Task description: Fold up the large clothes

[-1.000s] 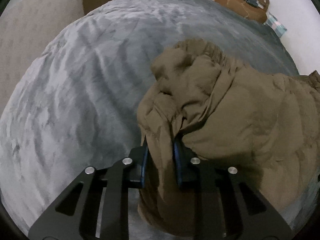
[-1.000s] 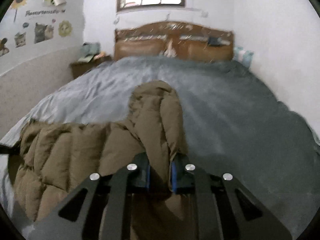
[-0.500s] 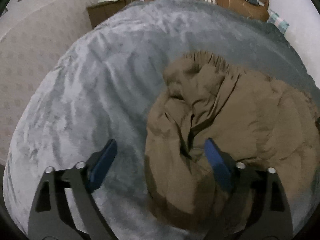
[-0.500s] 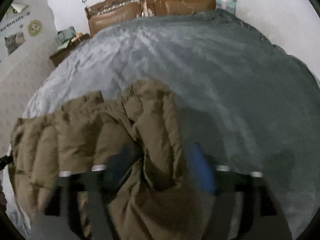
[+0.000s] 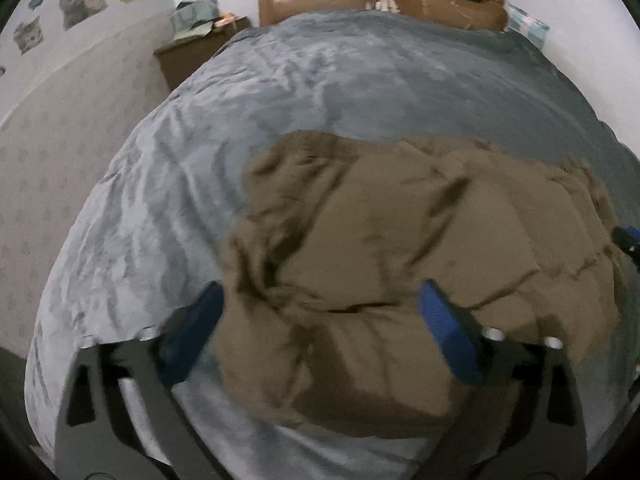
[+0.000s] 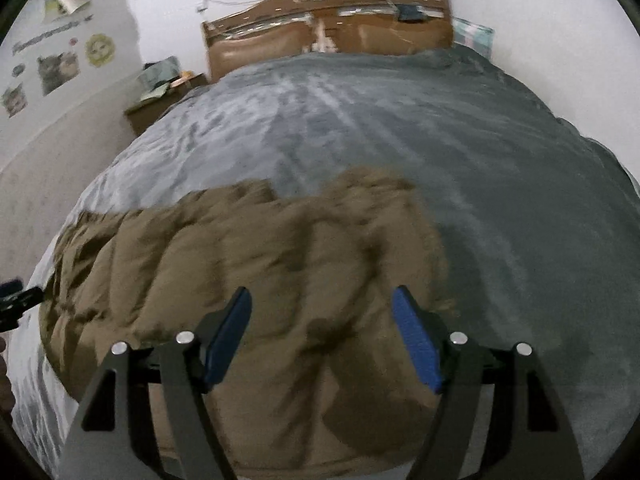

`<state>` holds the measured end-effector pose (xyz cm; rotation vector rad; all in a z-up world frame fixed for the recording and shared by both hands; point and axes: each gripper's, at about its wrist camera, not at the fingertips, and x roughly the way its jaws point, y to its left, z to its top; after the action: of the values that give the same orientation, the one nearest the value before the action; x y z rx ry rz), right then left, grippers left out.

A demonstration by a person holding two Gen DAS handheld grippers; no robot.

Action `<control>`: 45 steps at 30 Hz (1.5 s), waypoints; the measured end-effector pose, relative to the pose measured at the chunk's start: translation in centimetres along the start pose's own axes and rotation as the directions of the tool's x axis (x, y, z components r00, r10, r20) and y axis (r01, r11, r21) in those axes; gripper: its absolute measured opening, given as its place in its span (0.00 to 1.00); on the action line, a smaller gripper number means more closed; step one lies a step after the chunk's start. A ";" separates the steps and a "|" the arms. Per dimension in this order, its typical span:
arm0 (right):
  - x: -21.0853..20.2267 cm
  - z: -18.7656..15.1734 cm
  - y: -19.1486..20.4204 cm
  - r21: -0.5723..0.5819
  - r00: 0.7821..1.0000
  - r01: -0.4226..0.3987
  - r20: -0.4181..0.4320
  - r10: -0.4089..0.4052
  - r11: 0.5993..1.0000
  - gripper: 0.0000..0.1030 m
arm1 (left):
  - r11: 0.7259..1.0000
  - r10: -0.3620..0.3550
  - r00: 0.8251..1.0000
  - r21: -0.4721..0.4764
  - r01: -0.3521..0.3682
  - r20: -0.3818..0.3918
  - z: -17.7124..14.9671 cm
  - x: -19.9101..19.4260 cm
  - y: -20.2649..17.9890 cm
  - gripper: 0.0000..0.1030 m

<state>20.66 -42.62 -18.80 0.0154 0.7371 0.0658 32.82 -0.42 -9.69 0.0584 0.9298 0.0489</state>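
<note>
— Where is the brown padded coat point(image 5: 400, 248) lying?
— On the grey blanket point(image 5: 200, 160), below both tongs; left gripper point(image 5: 320, 328) and right gripper point(image 6: 322, 332) hang over it, blue pads wide but closing slowly, gripping nothing.
— Its long axis?
— Sideways, from one gripper to the other.

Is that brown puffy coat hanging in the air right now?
No, the coat lies spread on the grey blanket covering the bed, and the blue pads stand apart without pinching it.

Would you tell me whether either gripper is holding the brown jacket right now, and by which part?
Nothing is held. The left gripper and right gripper are closing slightly, but neither pinches the brown jacket lying on the bed.
</note>
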 end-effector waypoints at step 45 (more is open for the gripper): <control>11.4 -4.9 2.5 -0.023 0.975 -0.028 -0.221 0.023 0.999 0.01 | 0.996 -0.085 0.973 0.015 0.091 -0.213 -5.8 8.8 0.5 0.02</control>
<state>25.70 -39.45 -29.98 -0.0079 0.9590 0.1030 33.41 0.83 -20.16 0.0353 1.1462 -0.0395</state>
